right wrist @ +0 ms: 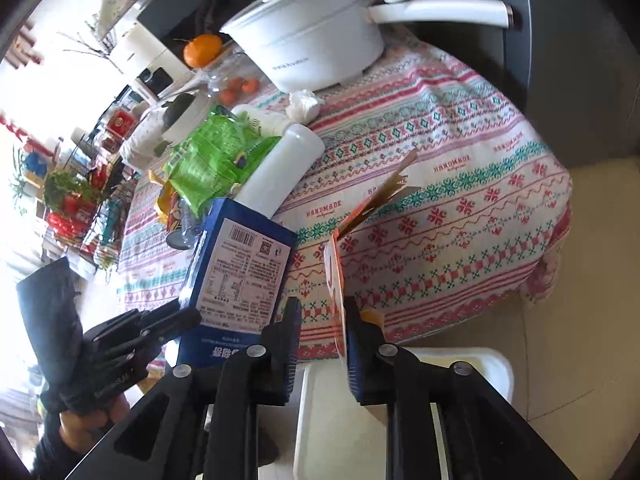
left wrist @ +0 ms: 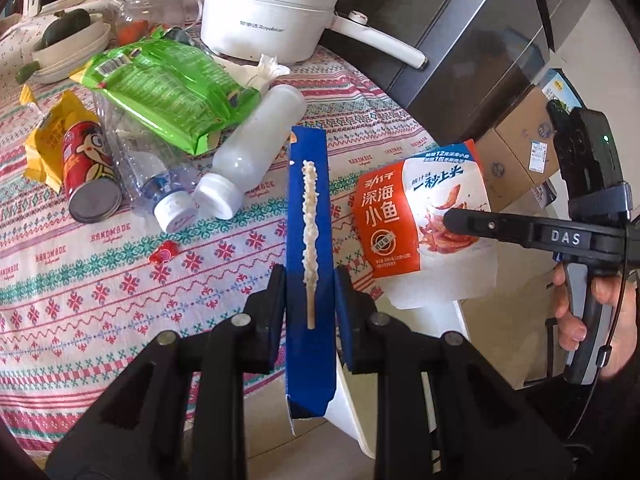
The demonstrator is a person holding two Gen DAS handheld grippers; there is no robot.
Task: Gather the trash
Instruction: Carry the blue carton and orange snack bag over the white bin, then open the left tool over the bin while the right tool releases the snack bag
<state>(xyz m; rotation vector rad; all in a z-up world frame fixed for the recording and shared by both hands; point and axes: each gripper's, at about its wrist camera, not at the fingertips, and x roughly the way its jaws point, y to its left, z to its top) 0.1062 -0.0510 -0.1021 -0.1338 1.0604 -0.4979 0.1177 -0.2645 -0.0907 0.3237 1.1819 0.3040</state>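
My left gripper [left wrist: 310, 292] is shut on a flat blue carton [left wrist: 308, 208], held edge-on past the table's near edge; the carton also shows in the right wrist view [right wrist: 240, 264]. My right gripper [right wrist: 322, 320] looks open: an orange and white snack pouch [left wrist: 420, 216] hangs between the jaws against the right pad [right wrist: 354, 344], with a gap on its left. The pouch appears edge-on in the right wrist view [right wrist: 336, 280]. On the table lie a green bag [left wrist: 168, 88], a white bottle [left wrist: 248, 152], a crushed clear bottle [left wrist: 152, 176], a red can [left wrist: 88, 172] and a yellow wrapper [left wrist: 44, 140].
A white bin [right wrist: 400, 392] stands on the floor below both grippers. A white electric pot [left wrist: 272, 12] with a long handle sits at the table's back. A crumpled tissue [left wrist: 264, 70], a small red wrapper [left wrist: 164, 254], a bowl and fruit are also there. Cardboard boxes [left wrist: 520, 144] stand at the right.
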